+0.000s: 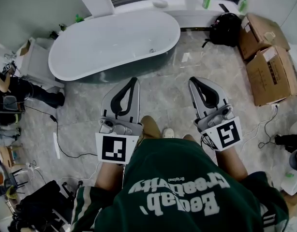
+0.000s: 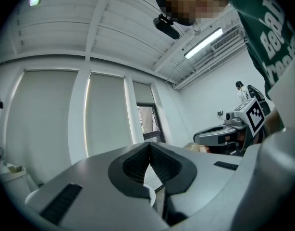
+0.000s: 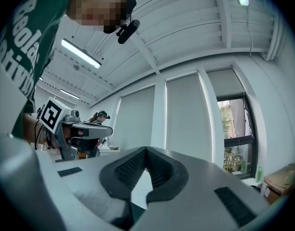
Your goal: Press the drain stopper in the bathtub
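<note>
**Q:** What's ahead of me?

**A:** A white bathtub [image 1: 114, 45], empty, well apart from you.

**Q:** And my grippers?

**A:** You hold the left gripper [image 1: 133, 81] and right gripper [image 1: 193, 81] low, probably just carrying them. Both have their jaws pressed together on nothing. The drain stopper [image 1: 152, 50] sits by the tub's near rim, towards its right end.

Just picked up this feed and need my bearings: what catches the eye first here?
The white bathtub lies across the upper left of the head view. In front of it, the left gripper and right gripper are held side by side over the floor, pointing toward the tub, both shut on nothing. At the right stand two cardboard boxes.
</note>
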Tool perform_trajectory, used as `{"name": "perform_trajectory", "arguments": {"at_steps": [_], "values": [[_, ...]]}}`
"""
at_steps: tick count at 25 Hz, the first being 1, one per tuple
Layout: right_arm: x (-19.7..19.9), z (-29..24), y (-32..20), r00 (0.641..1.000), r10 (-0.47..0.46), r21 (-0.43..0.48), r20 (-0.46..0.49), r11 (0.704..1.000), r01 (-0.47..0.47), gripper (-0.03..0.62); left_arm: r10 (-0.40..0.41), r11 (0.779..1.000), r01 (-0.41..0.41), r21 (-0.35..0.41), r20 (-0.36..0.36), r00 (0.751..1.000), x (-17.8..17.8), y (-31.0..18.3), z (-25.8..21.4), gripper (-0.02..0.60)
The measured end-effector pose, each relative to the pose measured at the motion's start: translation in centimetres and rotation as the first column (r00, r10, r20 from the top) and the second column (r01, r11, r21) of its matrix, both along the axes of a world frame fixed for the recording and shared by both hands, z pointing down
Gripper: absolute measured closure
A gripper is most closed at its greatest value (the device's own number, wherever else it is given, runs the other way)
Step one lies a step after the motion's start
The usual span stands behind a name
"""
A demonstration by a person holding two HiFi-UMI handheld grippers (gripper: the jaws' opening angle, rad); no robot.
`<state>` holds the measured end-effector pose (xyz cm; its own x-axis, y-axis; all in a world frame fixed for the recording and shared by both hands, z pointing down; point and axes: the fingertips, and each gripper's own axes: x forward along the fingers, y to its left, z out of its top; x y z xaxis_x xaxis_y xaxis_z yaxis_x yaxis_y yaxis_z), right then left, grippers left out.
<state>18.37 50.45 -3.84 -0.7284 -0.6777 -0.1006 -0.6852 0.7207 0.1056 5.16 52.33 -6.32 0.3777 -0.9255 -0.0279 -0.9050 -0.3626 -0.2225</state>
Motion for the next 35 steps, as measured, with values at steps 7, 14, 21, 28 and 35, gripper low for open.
{"name": "perform_trajectory", "arguments": {"at_steps": [7,14,21,28,35], "values": [[0.2,1.1,-0.5,1.000,-0.010,-0.021,0.019,1.000,0.010,0.580,-0.003,1.000,0.003,-0.011,0.008,1.000,0.4,-0.3,1.0,0.572],[0.6,2.9,-2.3,1.000,0.010,-0.032,0.019,0.999,-0.009,0.580,0.010,1.000,-0.011,-0.019,-0.008,1.000,1.0,-2.2,3.1,0.574],[-0.6,5.6,-4.6,1.000,0.003,-0.044,-0.003,0.999,-0.003,0.580,-0.005,0.999,0.004,-0.040,-0.019,1.000,-0.4,-4.9,5.7,0.573],[-3.4,5.7,-10.6,1.000,0.024,-0.036,-0.019,0.999,-0.024,0.580,-0.029,0.998,0.034,-0.052,0.106,0.994,-3.3,-10.2,6.8,0.572],[-6.8,5.0,-17.5,0.999,0.034,-0.038,-0.030,0.999,-0.035,0.580,-0.013,0.996,0.017,-0.086,0.051,0.999,-6.0,-18.0,6.4,0.572]]}}
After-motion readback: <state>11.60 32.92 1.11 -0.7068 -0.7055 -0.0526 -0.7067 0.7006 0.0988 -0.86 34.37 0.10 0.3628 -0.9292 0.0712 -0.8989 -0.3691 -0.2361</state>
